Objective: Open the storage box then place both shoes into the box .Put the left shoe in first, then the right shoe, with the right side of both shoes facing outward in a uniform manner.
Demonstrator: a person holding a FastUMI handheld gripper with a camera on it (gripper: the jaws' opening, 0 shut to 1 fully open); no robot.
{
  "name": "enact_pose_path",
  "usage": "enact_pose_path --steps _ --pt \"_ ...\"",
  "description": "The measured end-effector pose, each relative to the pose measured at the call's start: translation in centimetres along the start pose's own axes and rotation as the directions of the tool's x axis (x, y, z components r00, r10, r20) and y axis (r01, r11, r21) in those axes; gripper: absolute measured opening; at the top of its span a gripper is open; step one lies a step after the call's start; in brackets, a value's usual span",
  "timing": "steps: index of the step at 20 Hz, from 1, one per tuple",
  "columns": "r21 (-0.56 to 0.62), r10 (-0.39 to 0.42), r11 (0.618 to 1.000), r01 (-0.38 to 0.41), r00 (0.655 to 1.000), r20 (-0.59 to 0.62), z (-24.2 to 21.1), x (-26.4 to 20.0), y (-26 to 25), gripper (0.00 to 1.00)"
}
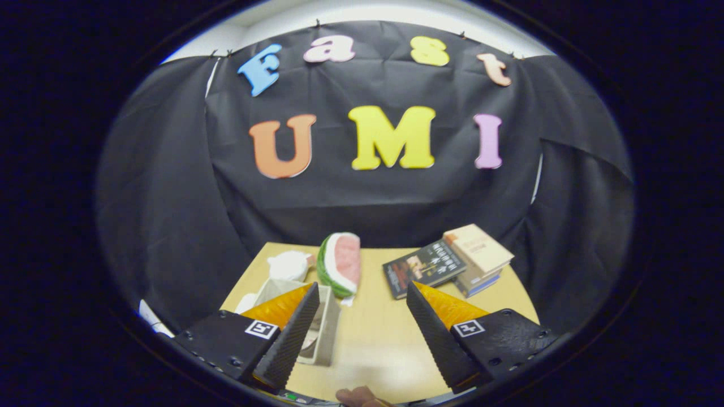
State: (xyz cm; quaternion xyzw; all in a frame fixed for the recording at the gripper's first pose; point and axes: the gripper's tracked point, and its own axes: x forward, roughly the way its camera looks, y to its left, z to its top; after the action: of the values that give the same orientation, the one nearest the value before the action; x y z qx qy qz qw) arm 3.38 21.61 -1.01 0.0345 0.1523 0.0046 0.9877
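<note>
A wooden table [379,333] is seen beneath the gripper [359,333] — fingers spread wide, nothing held. The storage box [325,330] sits behind the left finger; a watermelon-slice toy [340,270] and stacked books [452,260] lie beyond.

The handheld two-finger tool [362,333] hangs above the surface, its fingers [288,339] spread wide apart and angled forward, nothing gripped between them. Just below the gap between them, part of a person's hand [362,397] peeks in.
</note>
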Motion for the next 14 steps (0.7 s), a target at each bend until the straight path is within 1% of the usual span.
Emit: enact_pose_path --steps 2,5,6,8,11,14 --pt "0.027 -0.023 0.999 0.021 0.996 0.083 1.6 -1.0 -1.9 0.96" --pt "0.056 -0.004 0.998 -0.004 0.989 0.15 3.2 -3.9 -3.3 0.96" --pt "0.049 -0.01 0.999 0.001 0.983 0.184 4.1 -4.9 -3.9 0.96" --pt "0.025 -0.043 0.999 0.038 0.967 0.252 5.4 -6.3 -4.9 0.96" --pt "-0.001 -0.064 0.998 0.067 0.949 0.307 6.4 -8.6 -6.2 0.96" --pt "0.019 -0.079 0.997 0.077 0.939 0.335 7.4 -10.1 -7.0 0.96"
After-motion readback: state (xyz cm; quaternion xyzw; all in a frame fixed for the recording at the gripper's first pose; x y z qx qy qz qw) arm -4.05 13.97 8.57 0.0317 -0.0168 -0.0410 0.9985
